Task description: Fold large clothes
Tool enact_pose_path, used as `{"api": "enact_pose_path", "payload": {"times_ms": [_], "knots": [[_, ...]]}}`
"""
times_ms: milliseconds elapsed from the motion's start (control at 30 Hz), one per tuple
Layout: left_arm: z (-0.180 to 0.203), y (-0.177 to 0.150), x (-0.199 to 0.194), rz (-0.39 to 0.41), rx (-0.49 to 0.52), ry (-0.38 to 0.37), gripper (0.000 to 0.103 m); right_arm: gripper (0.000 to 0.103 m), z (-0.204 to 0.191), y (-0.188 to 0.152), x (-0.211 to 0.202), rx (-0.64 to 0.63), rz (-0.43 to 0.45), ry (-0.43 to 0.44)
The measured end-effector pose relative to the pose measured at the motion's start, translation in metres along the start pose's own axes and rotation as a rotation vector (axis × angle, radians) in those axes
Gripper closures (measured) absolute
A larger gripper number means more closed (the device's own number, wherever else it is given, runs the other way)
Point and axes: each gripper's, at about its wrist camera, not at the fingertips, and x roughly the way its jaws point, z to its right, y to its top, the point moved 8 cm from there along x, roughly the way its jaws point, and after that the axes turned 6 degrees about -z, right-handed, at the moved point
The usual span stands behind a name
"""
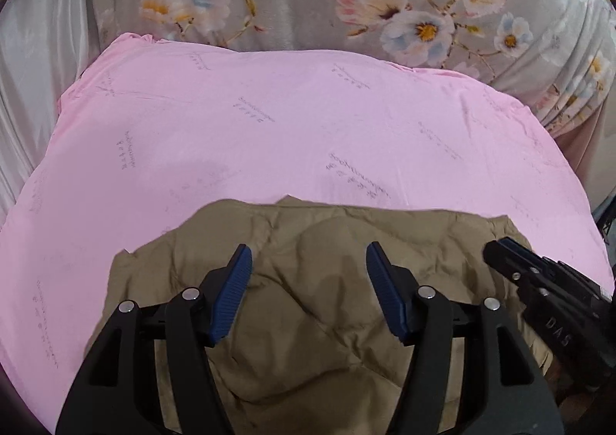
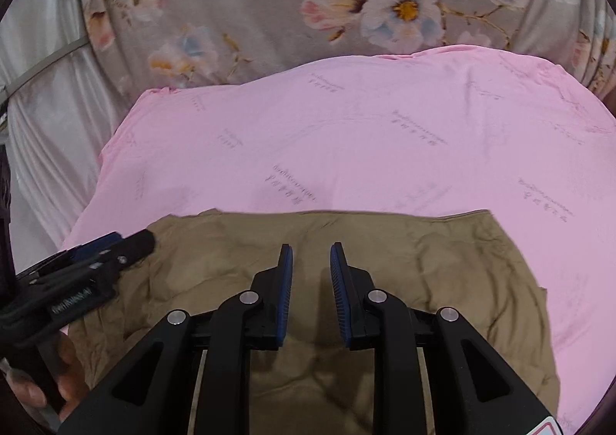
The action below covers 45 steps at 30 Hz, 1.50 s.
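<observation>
Pink sheet (image 1: 269, 134) on bed, tan garment (image 1: 308, 281) at its near edge; my left hand-held gripper (image 1: 308, 261) and right hand-held gripper (image 2: 311, 261) both released, nothing between jaws.

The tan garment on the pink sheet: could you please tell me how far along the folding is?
Done: the tan garment lies gathered into a compact, wrinkled shape on the pink sheet, its far edge fairly straight. In hand: nothing; the left tool and right tool both stand open above it, gripping no cloth. Left: probably further folds and smoothing, though the near part is hidden.
</observation>
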Motion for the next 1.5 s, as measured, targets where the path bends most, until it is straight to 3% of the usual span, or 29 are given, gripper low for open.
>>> {"api": "enact_pose_path", "payload": {"times_ms": [100, 200, 433, 1000, 1167, 1333, 1500], "knots": [[0.007, -0.02, 0.023, -0.042, 0.001, 0.03, 0.043, 0.081, -0.001, -0.02, 0.02, -0.004, -0.038, -0.011], [0.005, -0.031, 0.037, -0.032, -0.005, 0.053, 0.04, 0.082, 0.006, -0.03, 0.029, 0.015, -0.038, 0.006], [0.007, -0.037, 0.048, -0.001, 0.007, 0.09, 0.033, 0.082, 0.008, -0.036, 0.04, 0.005, -0.017, -0.018], [0.006, -0.04, 0.058, 0.031, -0.001, 0.115, 0.033, 0.084, 0.01, -0.039, 0.048, 0.002, 0.028, -0.045], [0.003, -0.041, 0.043, 0.017, -0.025, 0.046, 0.031, 0.081, 0.004, -0.039, 0.024, 0.028, 0.039, -0.028], [-0.008, -0.06, -0.014, 0.071, -0.059, 0.034, 0.031, 0.08, -0.023, -0.06, -0.015, -0.015, 0.077, 0.004], [-0.014, -0.094, -0.01, 0.016, -0.051, 0.046, 0.031, 0.077, -0.023, -0.084, -0.009, -0.021, 0.063, -0.017]]}}
